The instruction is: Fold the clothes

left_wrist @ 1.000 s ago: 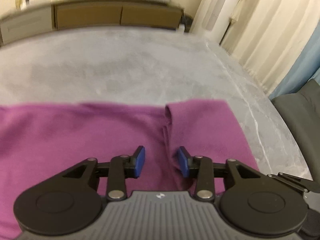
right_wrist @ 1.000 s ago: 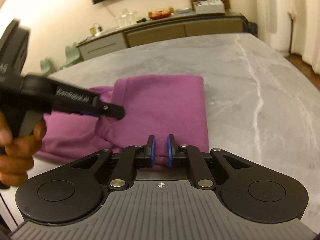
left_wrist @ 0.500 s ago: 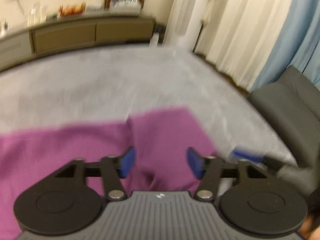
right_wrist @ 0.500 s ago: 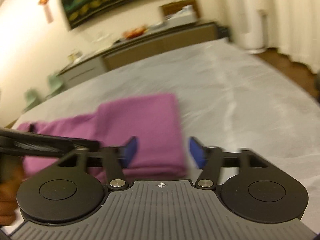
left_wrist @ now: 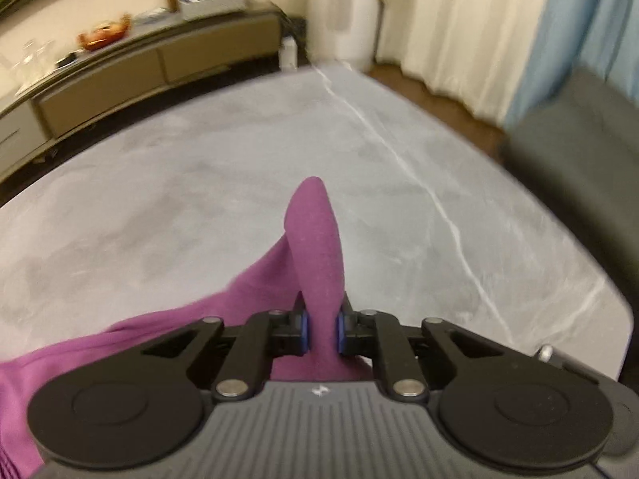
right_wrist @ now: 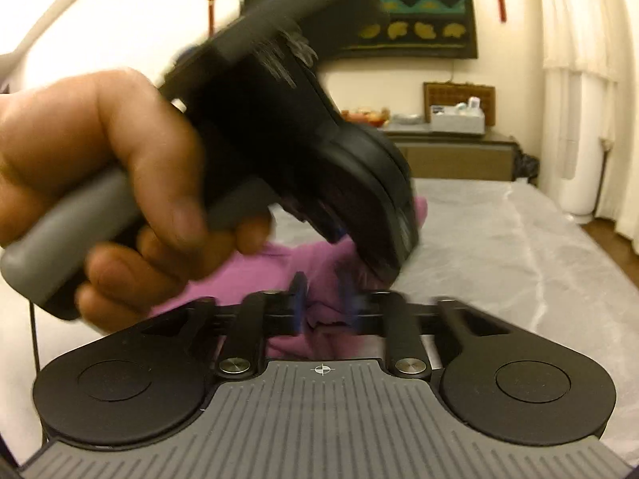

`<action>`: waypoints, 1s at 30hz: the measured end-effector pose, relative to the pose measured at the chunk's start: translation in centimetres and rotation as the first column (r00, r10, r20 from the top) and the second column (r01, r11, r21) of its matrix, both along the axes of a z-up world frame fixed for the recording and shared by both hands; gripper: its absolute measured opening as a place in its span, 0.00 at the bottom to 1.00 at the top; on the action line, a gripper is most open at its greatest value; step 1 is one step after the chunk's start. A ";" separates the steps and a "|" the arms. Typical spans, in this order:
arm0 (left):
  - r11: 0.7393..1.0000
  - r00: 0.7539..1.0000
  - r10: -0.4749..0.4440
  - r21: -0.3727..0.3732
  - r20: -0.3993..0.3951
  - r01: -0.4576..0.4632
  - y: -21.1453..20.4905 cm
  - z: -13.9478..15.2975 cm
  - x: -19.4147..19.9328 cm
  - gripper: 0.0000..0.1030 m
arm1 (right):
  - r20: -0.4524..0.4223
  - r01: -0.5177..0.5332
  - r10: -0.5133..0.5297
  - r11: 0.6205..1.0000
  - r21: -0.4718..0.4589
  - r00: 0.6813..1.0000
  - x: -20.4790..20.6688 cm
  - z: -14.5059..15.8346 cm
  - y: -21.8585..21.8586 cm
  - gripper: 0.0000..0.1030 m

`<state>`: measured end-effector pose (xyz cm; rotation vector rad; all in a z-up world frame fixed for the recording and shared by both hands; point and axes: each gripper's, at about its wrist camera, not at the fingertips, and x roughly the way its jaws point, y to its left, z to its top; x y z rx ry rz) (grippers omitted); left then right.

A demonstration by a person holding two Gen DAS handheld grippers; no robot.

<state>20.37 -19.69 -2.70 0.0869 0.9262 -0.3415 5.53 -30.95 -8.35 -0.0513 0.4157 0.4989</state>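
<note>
Left gripper [left_wrist: 321,329] is clamped on a raised fold of the purple garment [left_wrist: 315,247]; the cloth stands up between its pads and trails down to the grey table [left_wrist: 199,183]. Right gripper [right_wrist: 322,307] has purple cloth between its fingers, but blur prevents telling whether they have closed on it. A hand [right_wrist: 120,183] holds the left tool just above the right. The garment is bunched and partly lifted, so a fold appears under way; no flat, finished stack is visible.
</note>
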 end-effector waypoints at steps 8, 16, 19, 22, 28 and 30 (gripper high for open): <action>0.960 0.972 0.219 -0.160 -0.082 -0.230 17.0 -0.7 -4.3 0.13 | -0.074 -0.090 0.089 0.996 -0.013 0.993 0.5 -0.8 4.3 0.62; 0.943 0.955 0.281 -0.159 -0.093 -0.292 20.0 -4.7 -4.3 0.25 | -0.149 -0.180 0.175 0.983 -0.019 0.973 1.1 -1.5 8.7 0.24; 0.942 0.954 0.291 -0.153 -0.067 -0.299 20.2 -5.0 -4.3 0.28 | -0.176 -0.187 0.174 0.980 -0.060 0.969 1.6 -2.4 10.1 0.25; 0.937 0.940 0.340 -0.079 -0.001 -0.339 20.4 -4.6 -5.6 0.48 | -0.193 -0.193 0.178 0.979 -0.062 0.965 1.9 -2.9 10.3 0.28; 0.932 0.934 0.342 -0.162 0.102 -0.324 21.6 -2.3 -10.7 0.52 | -0.184 -0.145 0.151 0.988 0.048 0.971 3.0 -0.7 9.1 0.32; 0.950 0.958 0.276 -0.174 0.076 -0.260 20.5 -2.8 -11.4 0.51 | -0.167 -0.106 0.112 0.993 0.044 0.980 3.7 -0.1 9.2 0.32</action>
